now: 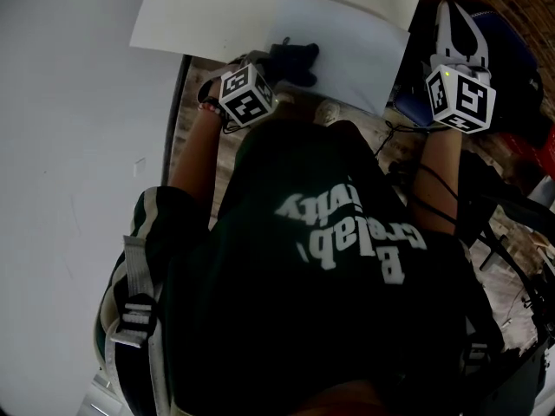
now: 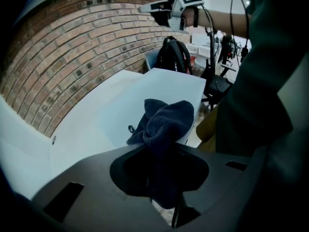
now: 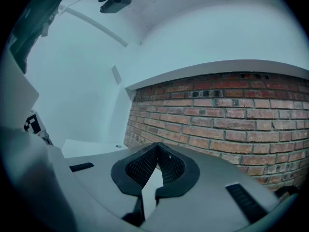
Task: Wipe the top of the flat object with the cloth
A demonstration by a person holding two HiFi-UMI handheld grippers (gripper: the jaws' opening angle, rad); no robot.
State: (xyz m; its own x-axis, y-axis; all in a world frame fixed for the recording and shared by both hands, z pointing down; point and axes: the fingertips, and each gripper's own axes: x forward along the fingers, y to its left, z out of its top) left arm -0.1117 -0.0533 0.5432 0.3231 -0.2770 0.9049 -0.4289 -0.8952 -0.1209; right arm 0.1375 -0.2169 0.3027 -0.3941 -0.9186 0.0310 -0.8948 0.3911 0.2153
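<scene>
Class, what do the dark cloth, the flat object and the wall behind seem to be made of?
Cloth: soft, nubby fabric, likely terry or microfibre; it bunches in folds. Flat object: smooth matt pale board, perhaps plastic or laminate; material unclear. Wall: red brick, pale mortar joints.

The left gripper (image 2: 161, 175) clamps a bunched dark blue cloth (image 2: 166, 122) over the near edge of the pale flat sheet (image 2: 159, 86); a black backpack (image 2: 173, 57) stands beyond it.

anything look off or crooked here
The flat board lies skewed on the white table, and one corner seems to overhang the near edge. The dark cloth is bunched in a wad in the left gripper, not spread flat. Nothing spilled or damaged shows.
</scene>
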